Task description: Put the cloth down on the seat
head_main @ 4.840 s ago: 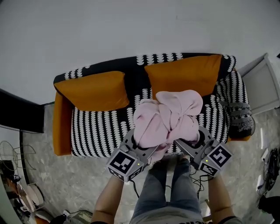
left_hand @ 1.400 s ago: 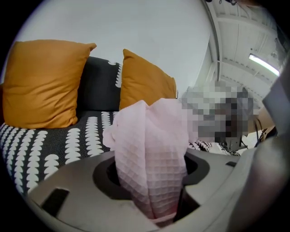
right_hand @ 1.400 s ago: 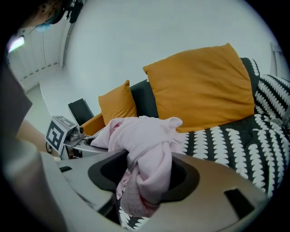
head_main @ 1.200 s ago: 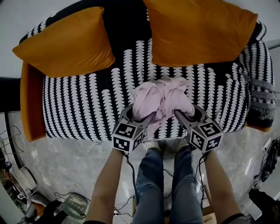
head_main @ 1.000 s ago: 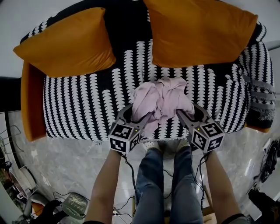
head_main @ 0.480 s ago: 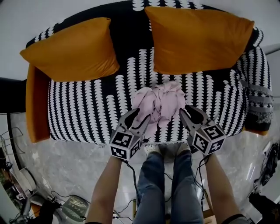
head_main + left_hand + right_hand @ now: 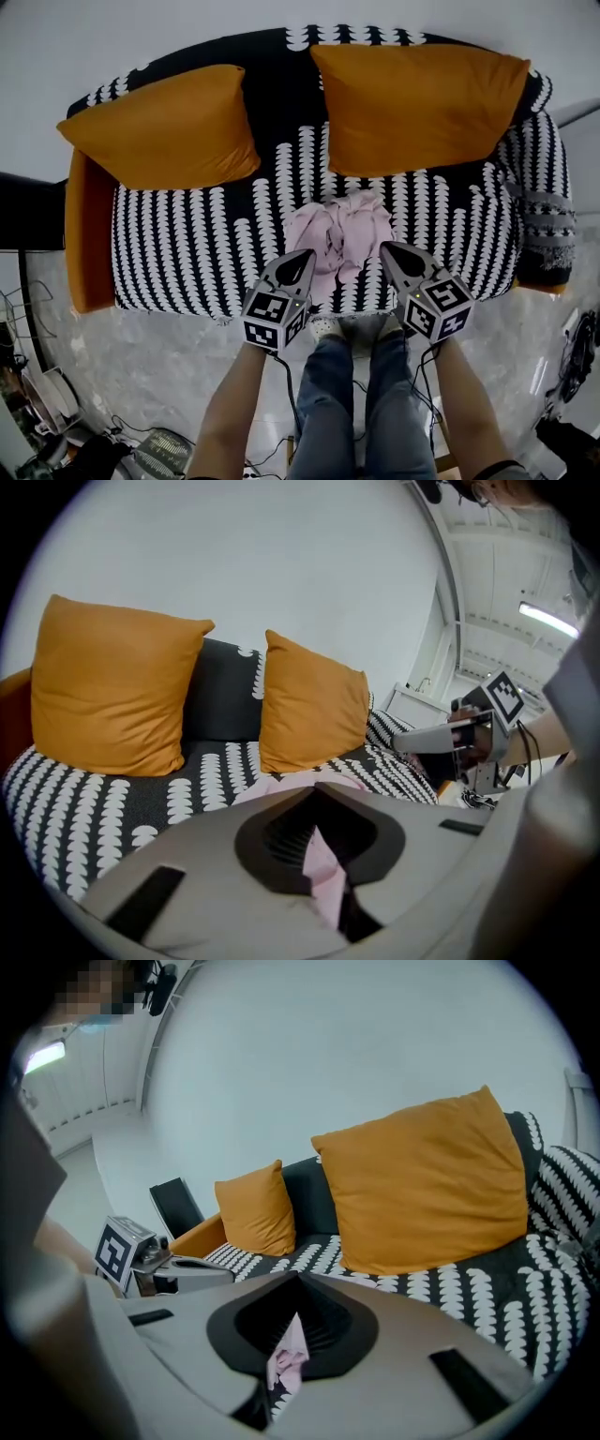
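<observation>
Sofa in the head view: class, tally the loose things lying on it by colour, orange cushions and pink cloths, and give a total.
Orange cushions: 2
Pink cloth: 1
Total: 3

Left of the sofa (image 7: 187,272), dark object (image 7: 23,211) cut by frame edge, unidentifiable. Off the sofa's left front corner, floor clutter (image 7: 37,436) dim, too small to name.
</observation>
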The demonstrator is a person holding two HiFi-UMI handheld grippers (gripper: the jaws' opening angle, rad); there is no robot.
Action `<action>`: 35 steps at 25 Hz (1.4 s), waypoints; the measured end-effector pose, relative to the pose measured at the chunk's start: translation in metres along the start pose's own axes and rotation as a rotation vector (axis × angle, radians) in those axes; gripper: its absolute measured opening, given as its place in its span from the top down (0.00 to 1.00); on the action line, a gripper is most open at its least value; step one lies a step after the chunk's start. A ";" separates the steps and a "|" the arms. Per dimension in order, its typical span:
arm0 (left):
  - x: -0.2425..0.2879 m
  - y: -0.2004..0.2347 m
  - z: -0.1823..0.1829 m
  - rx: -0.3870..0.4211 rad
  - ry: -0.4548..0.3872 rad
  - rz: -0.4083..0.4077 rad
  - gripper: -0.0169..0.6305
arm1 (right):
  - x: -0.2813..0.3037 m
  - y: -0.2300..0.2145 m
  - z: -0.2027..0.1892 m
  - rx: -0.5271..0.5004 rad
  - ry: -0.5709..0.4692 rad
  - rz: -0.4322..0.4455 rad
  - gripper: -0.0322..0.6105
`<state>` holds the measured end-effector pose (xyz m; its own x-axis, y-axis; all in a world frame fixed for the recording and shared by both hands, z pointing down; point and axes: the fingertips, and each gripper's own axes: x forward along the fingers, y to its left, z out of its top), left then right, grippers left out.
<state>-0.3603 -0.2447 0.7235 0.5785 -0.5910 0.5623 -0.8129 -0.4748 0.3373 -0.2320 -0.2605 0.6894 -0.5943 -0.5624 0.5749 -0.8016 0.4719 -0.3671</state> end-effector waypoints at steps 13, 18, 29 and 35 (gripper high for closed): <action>-0.043 -0.054 0.076 0.116 -0.020 -0.074 0.91 | -0.045 0.056 0.068 0.013 -0.069 0.074 0.93; -0.065 -0.075 0.109 0.135 -0.063 -0.099 0.91 | -0.067 0.079 0.094 -0.031 -0.087 0.106 0.93; -0.119 -0.120 0.202 0.232 -0.204 -0.127 0.91 | -0.117 0.125 0.174 -0.100 -0.181 0.166 0.93; -0.151 -0.143 0.247 0.265 -0.283 -0.141 0.91 | -0.150 0.145 0.213 -0.133 -0.249 0.184 0.93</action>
<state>-0.3150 -0.2486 0.4037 0.7089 -0.6465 0.2820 -0.7000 -0.6938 0.1689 -0.2728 -0.2525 0.3948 -0.7392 -0.6000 0.3058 -0.6735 0.6565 -0.3398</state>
